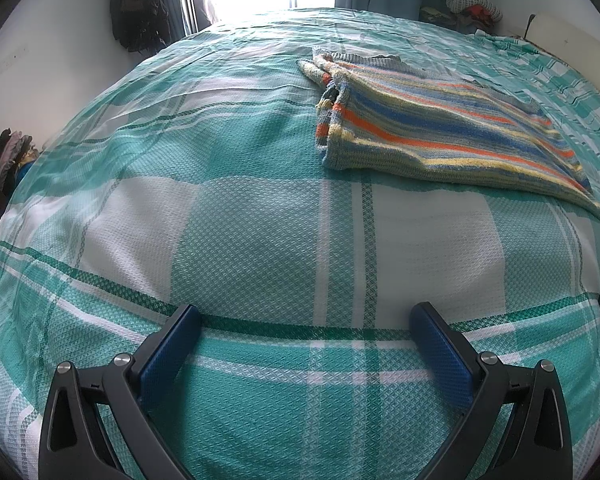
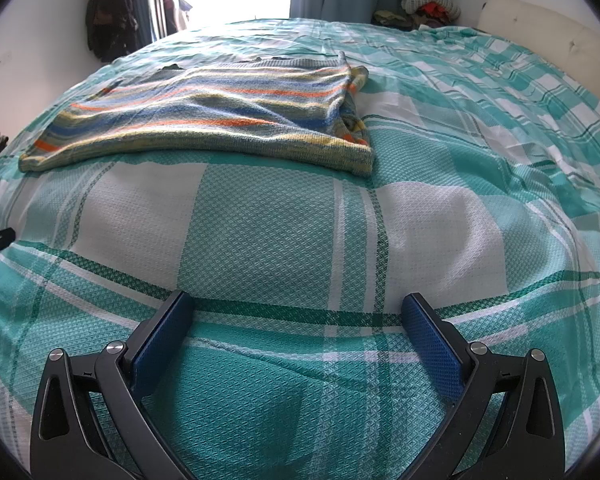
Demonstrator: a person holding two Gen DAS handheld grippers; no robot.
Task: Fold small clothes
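Observation:
A small striped knit sweater [image 1: 432,128], in blue, orange, yellow and grey, lies flat on the bed with its sleeves folded in. In the left wrist view it is ahead and to the right; in the right wrist view the sweater [image 2: 204,124] is ahead and to the left. My left gripper [image 1: 306,314] hovers open over the bedspread, well short of the sweater, with nothing between its blue pads. My right gripper [image 2: 298,302] is likewise open and empty, short of the sweater's near hem.
A teal and white checked bedspread [image 1: 228,216] covers the bed. Piled clothes [image 2: 428,6] sit at the far right corner by a curtain. Dark clothes [image 1: 140,12] hang on the far left wall beside a bright window. A white headboard [image 2: 548,40] stands right.

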